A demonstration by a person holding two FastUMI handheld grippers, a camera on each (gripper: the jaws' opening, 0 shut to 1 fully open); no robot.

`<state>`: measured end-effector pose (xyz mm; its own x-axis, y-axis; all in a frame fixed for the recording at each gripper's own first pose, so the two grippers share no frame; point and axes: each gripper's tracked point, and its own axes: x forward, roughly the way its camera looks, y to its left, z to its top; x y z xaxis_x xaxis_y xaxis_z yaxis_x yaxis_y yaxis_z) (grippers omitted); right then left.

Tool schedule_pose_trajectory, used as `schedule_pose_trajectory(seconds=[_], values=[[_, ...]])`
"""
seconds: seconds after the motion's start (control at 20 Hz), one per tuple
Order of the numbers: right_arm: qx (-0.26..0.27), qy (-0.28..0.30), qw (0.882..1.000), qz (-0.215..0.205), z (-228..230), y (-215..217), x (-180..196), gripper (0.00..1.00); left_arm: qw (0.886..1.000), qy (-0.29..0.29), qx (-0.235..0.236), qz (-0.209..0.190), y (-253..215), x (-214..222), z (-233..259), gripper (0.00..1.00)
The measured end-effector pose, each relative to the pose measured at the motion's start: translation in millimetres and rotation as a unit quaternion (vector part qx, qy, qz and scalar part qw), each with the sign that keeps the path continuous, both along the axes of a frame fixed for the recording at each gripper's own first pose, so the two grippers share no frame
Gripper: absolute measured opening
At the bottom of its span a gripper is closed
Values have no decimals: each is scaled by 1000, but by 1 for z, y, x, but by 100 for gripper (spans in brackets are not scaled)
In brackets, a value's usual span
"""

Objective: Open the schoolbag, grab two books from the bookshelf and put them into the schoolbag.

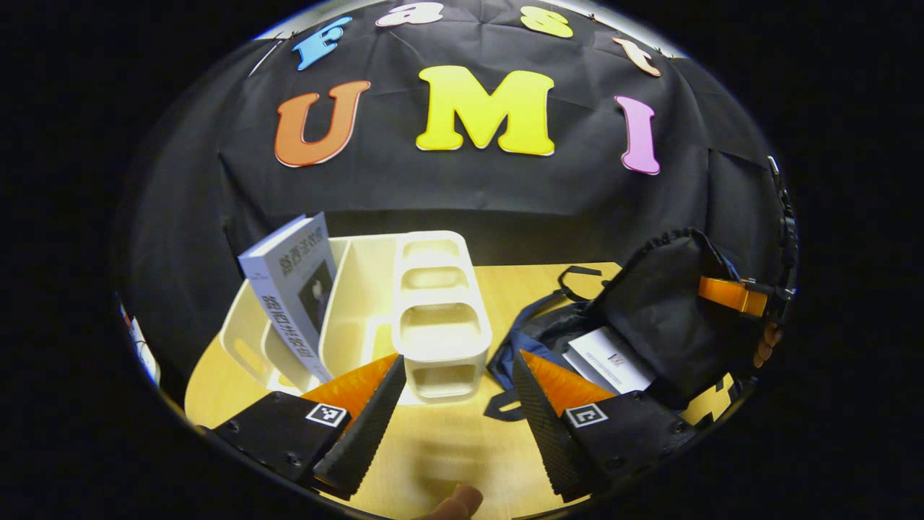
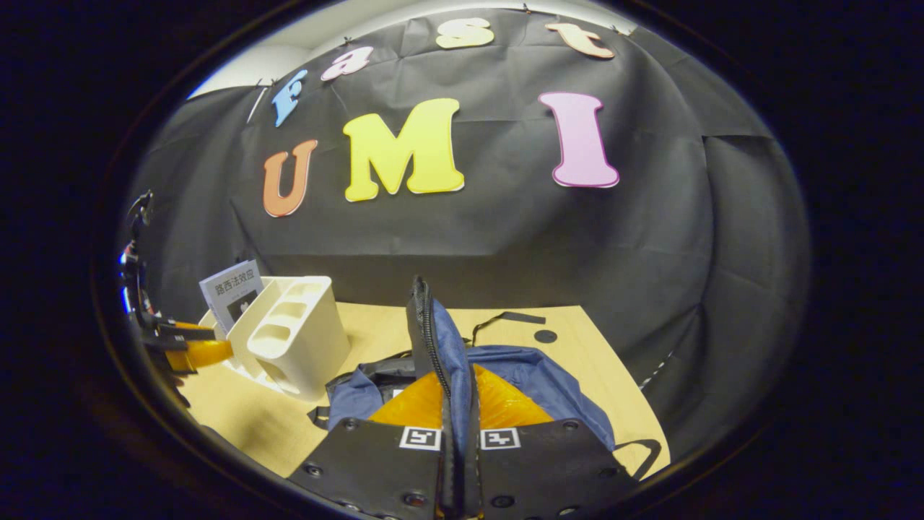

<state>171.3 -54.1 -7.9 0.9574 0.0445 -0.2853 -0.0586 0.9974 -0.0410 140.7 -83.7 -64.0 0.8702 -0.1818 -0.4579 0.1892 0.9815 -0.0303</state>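
A cream bookshelf (image 1: pixel 404 310) stands on the wooden table, with one white book (image 1: pixel 292 289) leaning in its left slot. My left gripper (image 1: pixel 455 404) is open just in front of the shelf, nothing between its fingers. To the right lies the dark blue schoolbag (image 1: pixel 664 310), its flap held up, with a white book (image 1: pixel 610 357) showing inside its mouth. In the right gripper view my right gripper (image 2: pixel 458 433) is shut on the schoolbag's zippered flap (image 2: pixel 433 339), holding it upright. The bookshelf (image 2: pixel 292 336) and its book (image 2: pixel 232 289) stand to the left there.
The wooden table (image 1: pixel 440 448) runs up to the black cloth wall behind the shelf and the bag. A bag strap (image 2: pixel 505 318) and a small dark disc (image 2: pixel 545 336) lie on the table behind the bag. A fingertip (image 1: pixel 458 502) shows at the bottom edge.
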Motion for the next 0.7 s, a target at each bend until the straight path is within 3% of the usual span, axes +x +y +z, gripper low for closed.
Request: schedule_pose_trajectory(seconds=[0.2, 0.45, 0.7], values=[[-6, -2, 1000, 0, -3, -3, -2, 3, 999, -25, 9, 34, 44, 20, 36, 94], [17, -6, 1000, 5, -3, -8, -7, 5, 997, -46, 47, 50, 80, 52, 65, 93], [15, -8, 1000, 0, -7, -14, -12, 5, 995, -25, 70, 65, 124, 98, 85, 93]])
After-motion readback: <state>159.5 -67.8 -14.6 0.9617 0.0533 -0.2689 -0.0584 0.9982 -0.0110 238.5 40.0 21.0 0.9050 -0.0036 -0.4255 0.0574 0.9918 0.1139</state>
